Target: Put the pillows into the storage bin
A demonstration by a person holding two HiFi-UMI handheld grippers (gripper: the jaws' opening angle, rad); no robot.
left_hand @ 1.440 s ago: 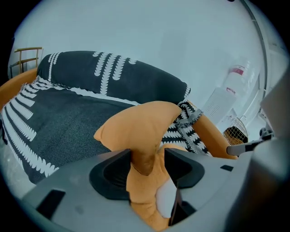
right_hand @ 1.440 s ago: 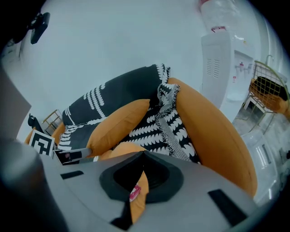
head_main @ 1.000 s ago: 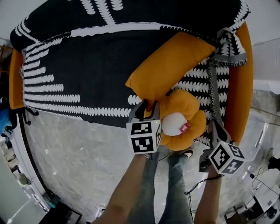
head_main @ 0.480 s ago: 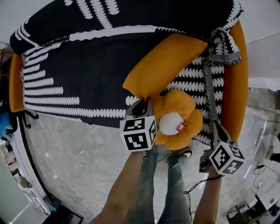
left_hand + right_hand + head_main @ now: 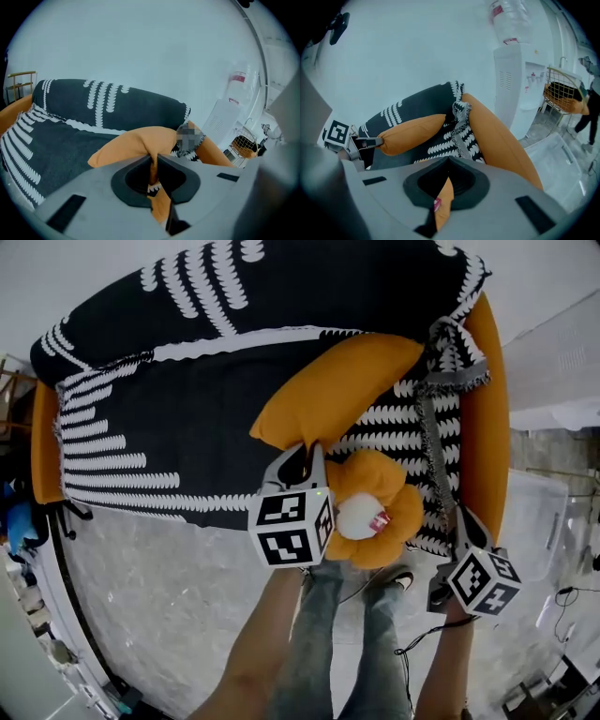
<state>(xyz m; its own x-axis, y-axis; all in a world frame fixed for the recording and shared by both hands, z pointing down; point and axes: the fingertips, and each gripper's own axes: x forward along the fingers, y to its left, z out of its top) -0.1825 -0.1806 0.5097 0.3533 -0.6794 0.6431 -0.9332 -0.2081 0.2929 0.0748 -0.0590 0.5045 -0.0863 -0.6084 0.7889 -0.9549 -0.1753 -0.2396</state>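
Observation:
An orange rectangular pillow (image 5: 333, 385) lies slanted on the sofa's black-and-white blanket (image 5: 169, 409). My left gripper (image 5: 302, 457) is shut on its near corner; in the left gripper view, the orange fabric (image 5: 140, 143) is pinched between the jaws. An orange flower-shaped pillow (image 5: 370, 512) with a white centre and a red tag hangs in front of the sofa, between the grippers. My right gripper (image 5: 457, 519) is shut on its edge; the orange fabric with the tag (image 5: 444, 201) shows between the jaws. A clear plastic bin (image 5: 539, 521) stands on the floor to the right.
The orange sofa arm (image 5: 487, 409) rises between the pillows and the bin. A water dispenser (image 5: 513, 79) and a wire basket (image 5: 562, 89) stand beyond it. The person's legs (image 5: 361, 652) are below the grippers, on a grey marble floor (image 5: 159, 596).
Both grippers stay shut on their pillows. The left gripper and the rectangular pillow's corner have drifted left and towards me; the flower pillow has moved with them.

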